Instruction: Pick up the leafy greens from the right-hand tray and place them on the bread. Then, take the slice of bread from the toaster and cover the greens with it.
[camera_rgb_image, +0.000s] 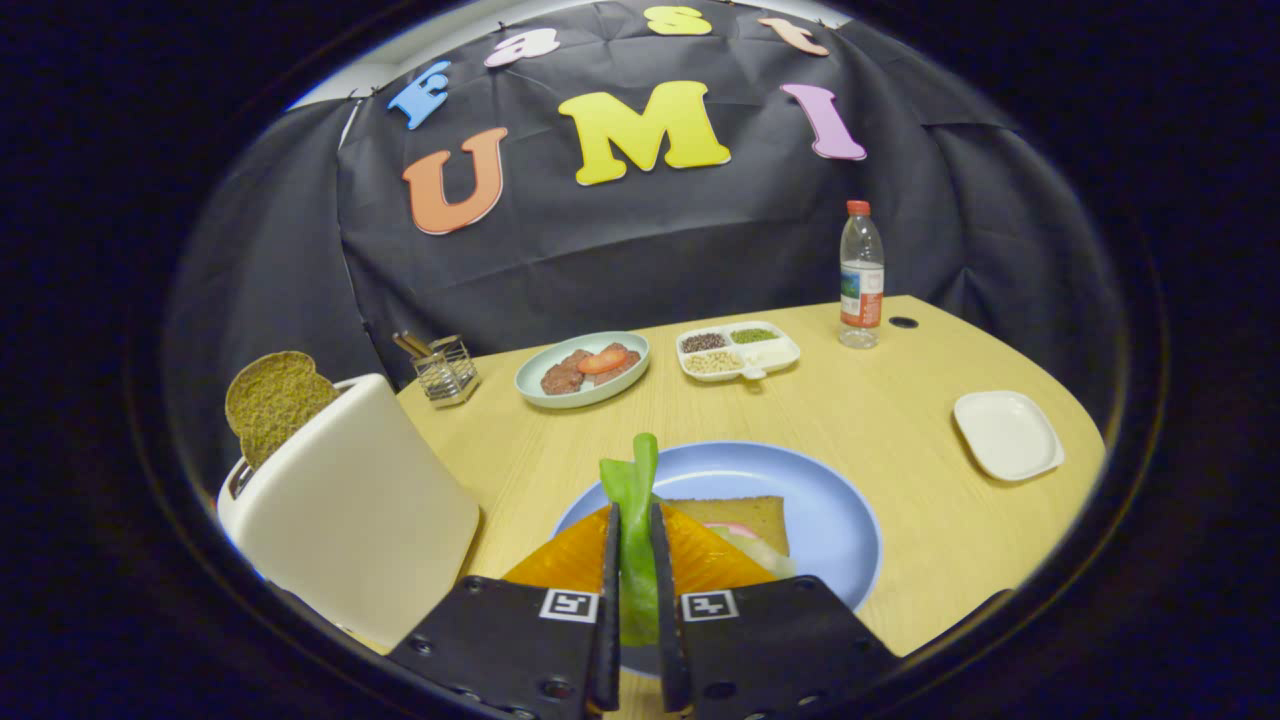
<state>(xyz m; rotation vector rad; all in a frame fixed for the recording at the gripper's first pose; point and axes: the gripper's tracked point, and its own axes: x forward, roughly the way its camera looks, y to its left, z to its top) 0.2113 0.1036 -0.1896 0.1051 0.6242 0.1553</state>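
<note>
Gripper: the gripper (631, 540) is closed almost fully, both fingers pressing on the greens (633, 500); the leaf stands upright between the fingers and its top pokes out past the tips.
Greens: held above the near side of the blue plate (840, 500), not yet released; whether the leaf's lower end touches the food cannot be told.
Plate: it carries a square bread slice (745, 515) with an orange layer (570, 555) on its near part, something pale and pink at the slice's right edge; the fingers hide part of the stack.
Step in hand: by the look of it, placing the greens on the bread.
Doing it well: the gripper should carry the leaf forward over the middle of the stack, come down until the leaf rests on it, tip so the leaf lies flat, then open and draw straight back, so the leaf does not drag off.
Risk: a limp leaf may cling to one finger or fold over itself.
Toaster: the toaster (350, 520) stands just left of the plate, with the toast (272, 400) sticking up from its slot, untouched; that is the next job.
Right of plate: a small white tray (1006, 434), nothing in it.
Beyond: a dish (582, 368) of meat and tomato, a divided tray (738, 350) of grains, a bottle (861, 275), a wire holder (445, 370).
</note>
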